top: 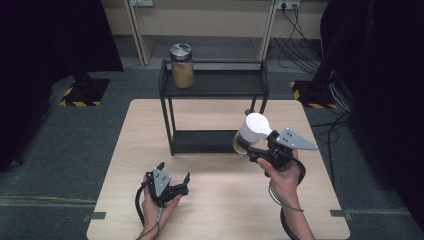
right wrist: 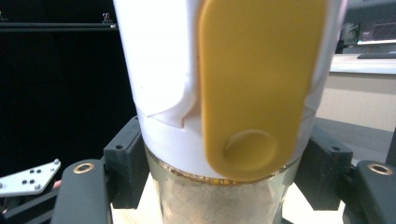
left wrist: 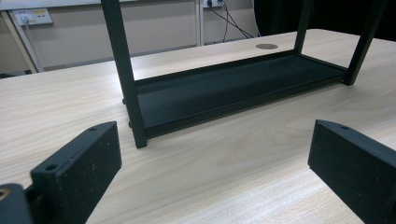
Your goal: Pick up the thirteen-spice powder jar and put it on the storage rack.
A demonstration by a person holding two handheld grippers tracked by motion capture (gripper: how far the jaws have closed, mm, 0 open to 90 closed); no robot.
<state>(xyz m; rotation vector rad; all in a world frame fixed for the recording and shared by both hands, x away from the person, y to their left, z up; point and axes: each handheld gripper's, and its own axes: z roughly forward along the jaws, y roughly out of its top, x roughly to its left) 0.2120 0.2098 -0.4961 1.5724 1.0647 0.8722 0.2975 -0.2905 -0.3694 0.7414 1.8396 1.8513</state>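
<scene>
Presently, findings as follows.
Right gripper [top: 246, 146]: jaws clamped on the white-capped jar [top: 251, 131], one jaw on each side of the clear glass just below the cap.
Jar position: held off the table [top: 125, 165], tilted with the cap toward the camera in the high view, just beside the right end of the black rack [top: 214, 90] at the level of its lower shelf.
Jar detail, right gripper view: white-capped jar [right wrist: 219, 84] carries a yellow flip tab [right wrist: 259, 84]; pale granular contents show through the glass.
Left gripper [top: 175, 172]: jaws spread wide, nothing between them; held low over the table near the front edge, well apart from the rack.
Left gripper view: both jaws frame bare table [left wrist: 233, 163], pointing at the lower shelf [left wrist: 233, 88] of the rack.
Second jar [top: 182, 65]: metal-lidded, yellowish contents, upright on the top shelf toward the left end.
Obscured: base of the held jar is cut off in the right gripper view; its cap top runs out of frame. Whether the jar touches the rack cannot be told.
</scene>
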